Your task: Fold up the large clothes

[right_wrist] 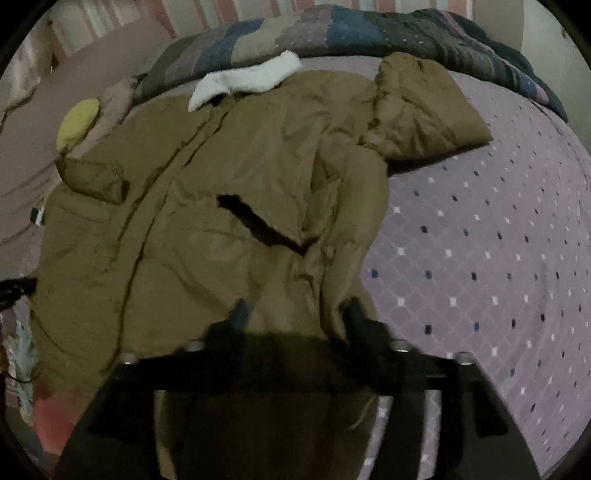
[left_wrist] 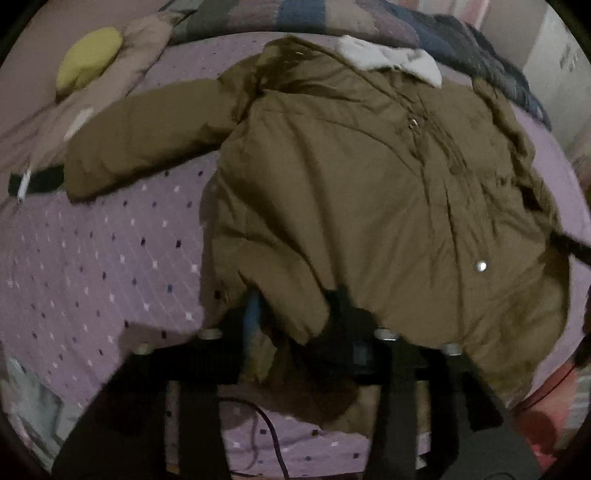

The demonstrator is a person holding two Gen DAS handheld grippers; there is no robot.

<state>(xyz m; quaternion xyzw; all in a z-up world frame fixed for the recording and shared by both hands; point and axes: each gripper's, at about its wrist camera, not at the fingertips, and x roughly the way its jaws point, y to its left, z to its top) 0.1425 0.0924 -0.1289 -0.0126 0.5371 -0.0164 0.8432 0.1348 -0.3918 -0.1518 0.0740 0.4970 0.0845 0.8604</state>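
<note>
An olive jacket (left_wrist: 351,192) lay on the bed (left_wrist: 92,258); the left gripper (left_wrist: 295,314) and right gripper (right_wrist: 295,314) stood spread, hem fabric between their fingers.

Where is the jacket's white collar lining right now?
The white collar lining lies at the far end of the olive jacket, next to the patchwork quilt; top centre in both wrist views.

No text, label, brand or number can be read in either view; both are dim and blurred.
</note>
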